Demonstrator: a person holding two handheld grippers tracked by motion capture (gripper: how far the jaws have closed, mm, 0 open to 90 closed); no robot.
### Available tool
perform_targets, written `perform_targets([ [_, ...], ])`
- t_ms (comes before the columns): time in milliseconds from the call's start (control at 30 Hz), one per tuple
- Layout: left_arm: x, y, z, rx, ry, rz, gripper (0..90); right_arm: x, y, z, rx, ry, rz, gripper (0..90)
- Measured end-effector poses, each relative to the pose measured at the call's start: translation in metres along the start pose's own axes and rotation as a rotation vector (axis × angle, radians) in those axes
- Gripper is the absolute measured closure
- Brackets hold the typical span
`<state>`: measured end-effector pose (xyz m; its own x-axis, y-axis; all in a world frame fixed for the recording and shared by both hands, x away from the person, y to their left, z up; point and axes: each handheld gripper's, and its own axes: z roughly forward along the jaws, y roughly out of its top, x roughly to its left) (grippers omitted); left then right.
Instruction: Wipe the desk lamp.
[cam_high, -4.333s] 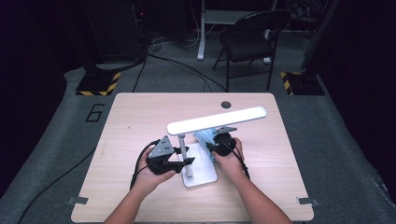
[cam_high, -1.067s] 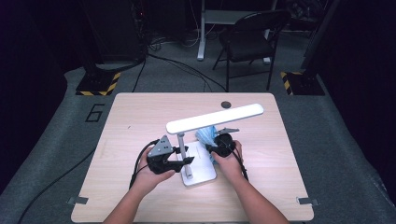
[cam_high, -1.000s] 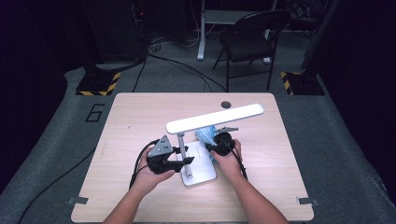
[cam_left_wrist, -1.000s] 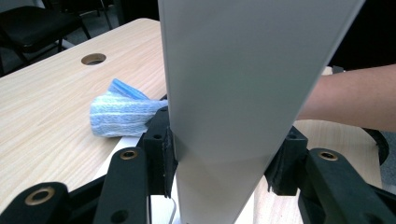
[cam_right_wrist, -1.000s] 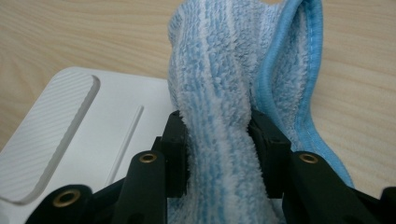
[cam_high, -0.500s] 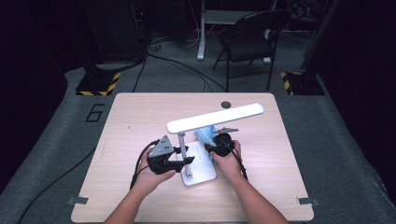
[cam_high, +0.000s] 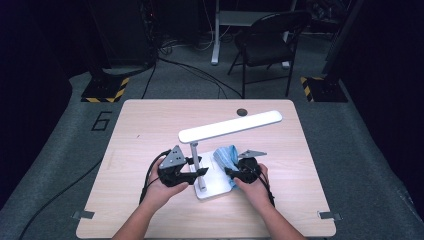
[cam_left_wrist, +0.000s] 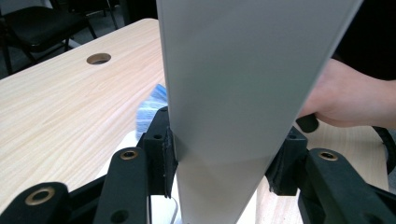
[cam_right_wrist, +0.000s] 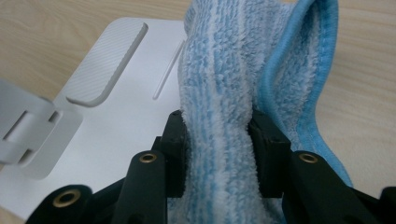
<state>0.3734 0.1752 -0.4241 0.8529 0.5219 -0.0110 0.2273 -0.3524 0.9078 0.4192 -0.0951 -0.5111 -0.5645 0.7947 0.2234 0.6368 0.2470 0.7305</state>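
Standing near the table's (cam_high: 150, 125) front edge: white desk lamp (cam_high: 230, 126), unmarked. Left gripper (cam_high: 192, 172) pinches its post between both pads. Right gripper (cam_high: 231, 172), jaws lately reopening slightly, pinches a blue cloth (cam_right_wrist: 224, 93) over the lamp's base. Floor beside table reads "6" (cam_high: 102, 120).

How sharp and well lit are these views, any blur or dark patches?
High view: the table is evenly lit, the room behind it is dark. Left gripper view: the lamp post is so close it looks soft and plain. Right gripper view: the blue cloth is crisp between the jaws, and the lamp base is bright without glare.
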Motion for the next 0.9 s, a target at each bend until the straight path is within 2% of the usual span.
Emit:
perform_targets([
  [133, -0.002, 0.001, 0.000, 0.003, 0.022, 0.004, 52.5, 0.000, -0.006, -0.007, -0.010, 0.003, -0.005, 63.2],
  [167, -0.001, 0.001, 0.000, 0.008, 0.013, 0.002, 52.5, 0.000, -0.006, -0.009, -0.009, 0.004, -0.014, 63.4],
  [200, -0.001, 0.001, 0.000, -0.001, 0.024, -0.001, 52.5, 0.000, -0.005, -0.010, -0.008, 0.000, -0.021, 63.6],
  [433, -0.001, 0.001, 0.000, 0.008, 0.027, 0.000, 52.7, 0.007, -0.003, -0.020, -0.026, 0.022, -0.014, 63.9],
  [700, 0.001, 0.000, 0.000, -0.006, 0.063, -0.017, 52.7, 0.023, -0.001, -0.034, -0.074, 0.033, -0.051, 63.4],
  [733, 0.002, 0.000, 0.000, -0.009, 0.071, -0.018, 52.7, 0.024, -0.001, -0.035, -0.073, 0.043, -0.064, 63.4],
  [767, 0.001, 0.000, 0.001, -0.013, 0.074, -0.029, 52.7, 0.027, -0.001, -0.035, -0.071, 0.048, -0.047, 63.4],
  [800, 0.001, 0.000, 0.001, -0.012, 0.083, -0.032, 52.7, 0.027, -0.002, -0.035, -0.067, 0.054, -0.060, 63.4],
  [833, 0.002, 0.000, 0.001, -0.009, 0.086, -0.027, 52.6, 0.029, -0.003, -0.034, -0.057, 0.053, -0.053, 63.4],
  [867, 0.001, 0.000, 0.002, -0.012, 0.091, -0.027, 52.6, 0.029, -0.004, -0.033, -0.052, 0.050, -0.069, 63.4],
  [900, 0.001, 0.001, 0.002, -0.014, 0.093, -0.027, 52.6, 0.031, -0.005, -0.031, -0.050, 0.059, -0.056, 63.4],
])
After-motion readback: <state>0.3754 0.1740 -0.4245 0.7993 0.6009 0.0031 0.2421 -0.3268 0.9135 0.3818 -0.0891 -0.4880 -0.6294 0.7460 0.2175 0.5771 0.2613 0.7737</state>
